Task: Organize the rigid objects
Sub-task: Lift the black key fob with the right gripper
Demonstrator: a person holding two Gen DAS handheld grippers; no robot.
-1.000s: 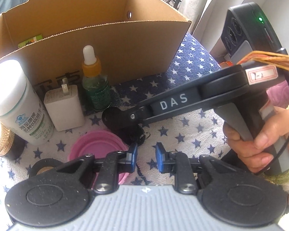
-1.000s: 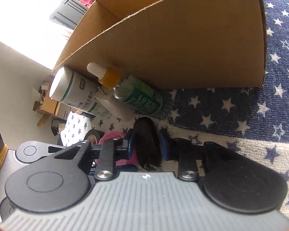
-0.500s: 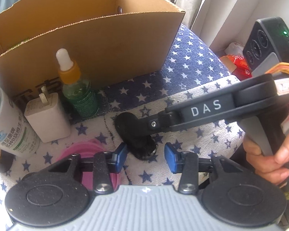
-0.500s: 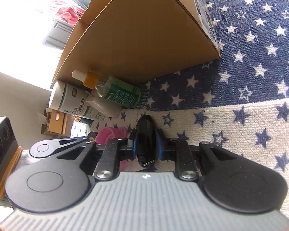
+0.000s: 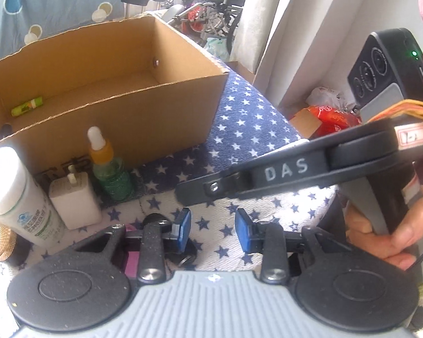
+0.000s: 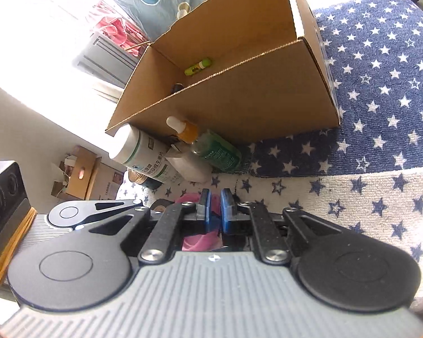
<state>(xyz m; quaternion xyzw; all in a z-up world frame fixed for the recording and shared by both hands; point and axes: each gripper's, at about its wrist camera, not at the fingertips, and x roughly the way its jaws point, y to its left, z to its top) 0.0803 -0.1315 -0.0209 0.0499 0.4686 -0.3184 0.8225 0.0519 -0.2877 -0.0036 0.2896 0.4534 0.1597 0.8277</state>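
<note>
R gripper (image 6: 215, 207) closed, nothing between pads. L gripper (image 5: 213, 229) jaws closing, empty, black key fob (image 5: 180, 249) under its left finger. Cardboard box (image 5: 132, 118) behind.

Brown box (image 5: 143, 118), star-patterned blue cloth (image 5: 245, 124)

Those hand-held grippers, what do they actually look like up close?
Each gripper has a ribbed grey body, two round black discs and black linkage bars ending in blue pads. The right gripper looks the same; from the side its black arm reads "DAS" in white, with a red-and-white sticker, orange wires and a black camera box with a green light. A hand grips its handle.
</note>
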